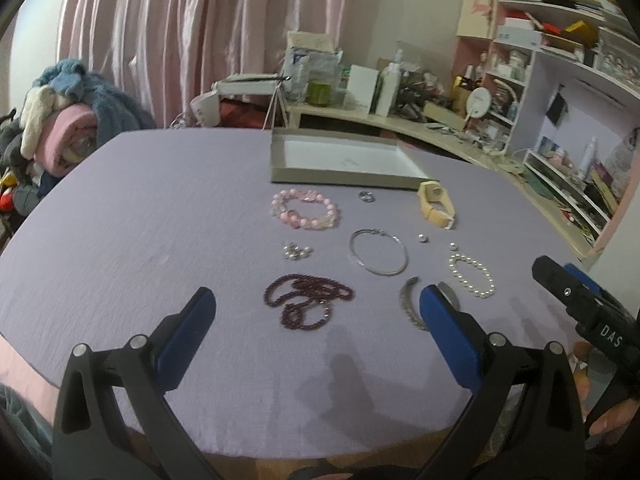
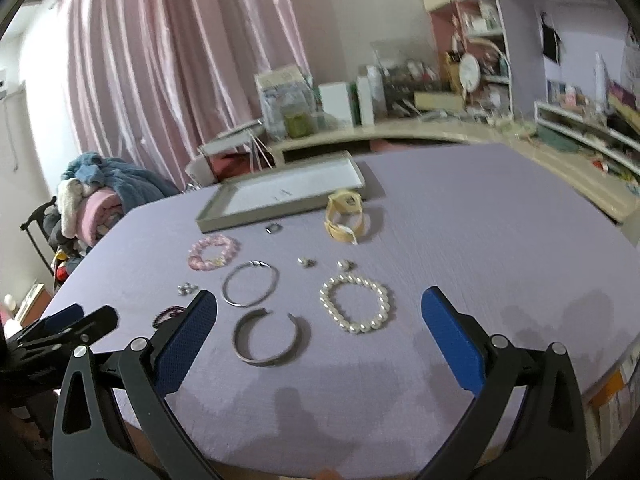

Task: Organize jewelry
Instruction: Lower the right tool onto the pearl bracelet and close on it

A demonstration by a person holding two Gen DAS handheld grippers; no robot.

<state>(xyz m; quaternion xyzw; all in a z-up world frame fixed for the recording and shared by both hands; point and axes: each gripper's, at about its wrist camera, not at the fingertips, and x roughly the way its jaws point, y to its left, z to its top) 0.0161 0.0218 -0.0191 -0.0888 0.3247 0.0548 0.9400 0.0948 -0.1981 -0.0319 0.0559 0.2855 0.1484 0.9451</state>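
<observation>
Lilac-covered desk (image 1: 120,240) with jewelry

A shallow grey tray (image 1: 340,179), cream watch (image 1: 437,202), pink bead bracelet (image 1: 306,209), pearl bracelet (image 1: 472,275) and silver bangle (image 1: 378,252) lie on it.

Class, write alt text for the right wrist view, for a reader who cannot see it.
The open right gripper hovers over a purple table of jewelry: a pearl bracelet, a cuff, a bangle, a pink bracelet, a watch. A tray lies behind them.

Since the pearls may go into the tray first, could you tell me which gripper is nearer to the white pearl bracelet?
Right. The right gripper frames the white pearl bracelet just ahead; the left gripper sits further left, facing the dark red beads.
</observation>
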